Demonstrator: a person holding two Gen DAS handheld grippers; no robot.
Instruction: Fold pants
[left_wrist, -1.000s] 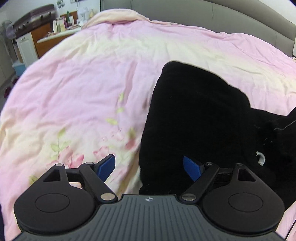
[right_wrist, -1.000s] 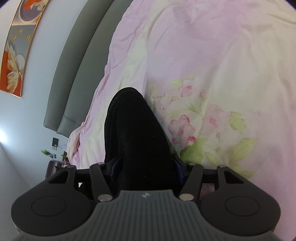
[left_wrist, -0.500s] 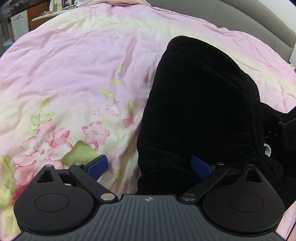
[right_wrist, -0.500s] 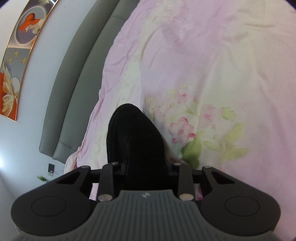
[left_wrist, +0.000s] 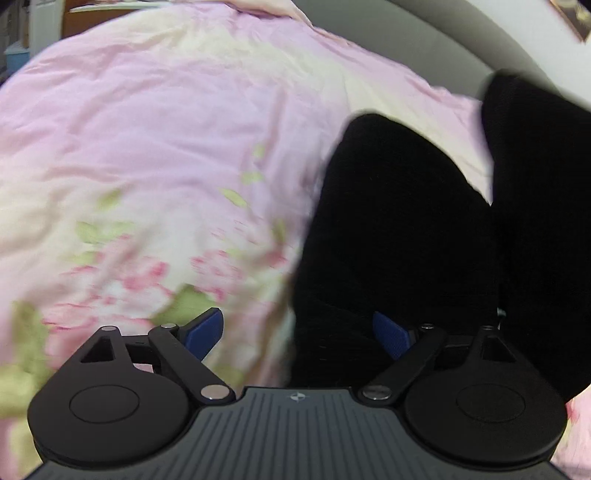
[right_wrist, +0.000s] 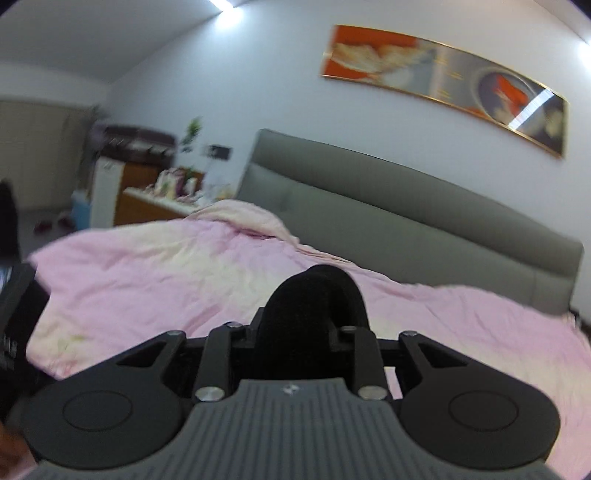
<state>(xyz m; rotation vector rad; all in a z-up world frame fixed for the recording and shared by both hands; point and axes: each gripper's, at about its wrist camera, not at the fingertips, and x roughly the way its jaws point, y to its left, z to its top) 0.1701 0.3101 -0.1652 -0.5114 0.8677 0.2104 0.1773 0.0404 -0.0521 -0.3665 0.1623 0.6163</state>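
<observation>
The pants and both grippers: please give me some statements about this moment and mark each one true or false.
1. The pants are black. True.
2. The right gripper has nothing between its jaws. False: black pants fabric fills the gap, and the jaws are closing on it.
3. The left gripper is open. True: its blue pads stand wide apart.
4. The pants lie on a wooden table. False: they lie on a pink floral duvet.
5. A grey headboard stands behind the bed. True.
</observation>
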